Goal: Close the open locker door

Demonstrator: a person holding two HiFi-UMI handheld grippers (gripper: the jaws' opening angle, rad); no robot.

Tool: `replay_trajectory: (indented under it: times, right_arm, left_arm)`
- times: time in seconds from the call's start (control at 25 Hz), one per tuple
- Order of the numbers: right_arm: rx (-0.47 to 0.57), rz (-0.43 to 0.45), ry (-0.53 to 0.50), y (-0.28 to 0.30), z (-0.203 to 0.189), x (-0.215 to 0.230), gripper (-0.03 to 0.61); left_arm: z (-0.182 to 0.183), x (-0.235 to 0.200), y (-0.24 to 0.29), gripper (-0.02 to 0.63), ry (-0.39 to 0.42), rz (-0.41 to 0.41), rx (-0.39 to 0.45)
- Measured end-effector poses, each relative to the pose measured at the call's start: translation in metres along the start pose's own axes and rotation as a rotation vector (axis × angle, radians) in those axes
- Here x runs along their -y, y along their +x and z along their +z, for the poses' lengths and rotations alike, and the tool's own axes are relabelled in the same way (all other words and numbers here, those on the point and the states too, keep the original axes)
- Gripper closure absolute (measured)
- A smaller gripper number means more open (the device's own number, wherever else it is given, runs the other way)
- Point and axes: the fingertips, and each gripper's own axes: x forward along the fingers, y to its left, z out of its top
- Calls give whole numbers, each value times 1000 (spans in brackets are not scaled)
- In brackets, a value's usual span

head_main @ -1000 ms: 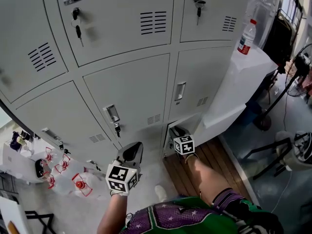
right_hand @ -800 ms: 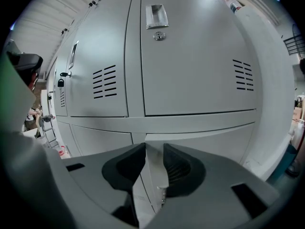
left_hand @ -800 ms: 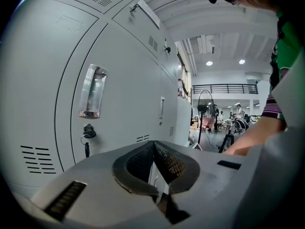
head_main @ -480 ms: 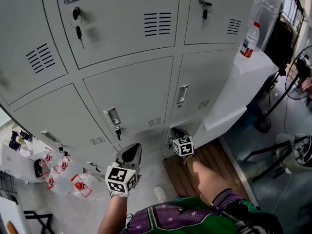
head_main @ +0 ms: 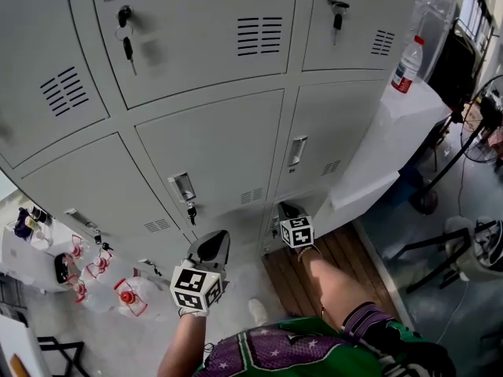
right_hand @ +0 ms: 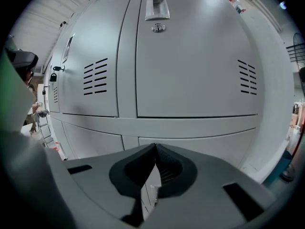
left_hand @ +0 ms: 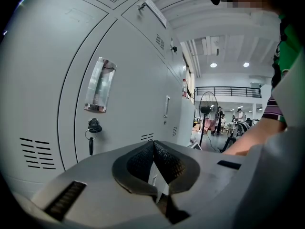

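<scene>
A grey bank of lockers (head_main: 212, 140) fills the head view, and every door I can see lies flush with its frame. My right gripper (head_main: 288, 210) points at the bottom right locker door (head_main: 310, 199), close to it. Its jaws are closing; in the right gripper view the tips (right_hand: 155, 148) meet with nothing between them. My left gripper (head_main: 211, 248) hangs lower left, in front of the bottom middle door. It is shut and empty, with its pads together in the left gripper view (left_hand: 153, 144). Whether the bottom right door is fully latched I cannot tell.
Keys hang in several locks (head_main: 124, 42). A water bottle (head_main: 406, 64) stands on a white-draped table (head_main: 385, 140) right of the lockers, beside a wooden platform (head_main: 334, 261). Clear red-labelled bottles (head_main: 130, 295) lie on the floor at left. A fan (left_hand: 206, 109) and people stand far off.
The head view has drifted slightly, so the lockers sit a little more to the right in it. Both grippers stay almost where they were in front of the bottom lockers.
</scene>
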Motion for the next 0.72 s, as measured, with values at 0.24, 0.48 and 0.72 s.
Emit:
replay_trajectory:
  times: [0.24,0.48,0.72]
  right_arm:
    - [3,3,1,1,2,-1,586]
    - [14,3,-3,-4,5,-2,586]
    - [21,-5,3,-18,4,-1,586]
  left_arm:
    - [0,-1,-2,592,0,4,1]
    - [2,-1,-10,592,-5,13,9]
    - [3,2,-23,592,-2,24,18]
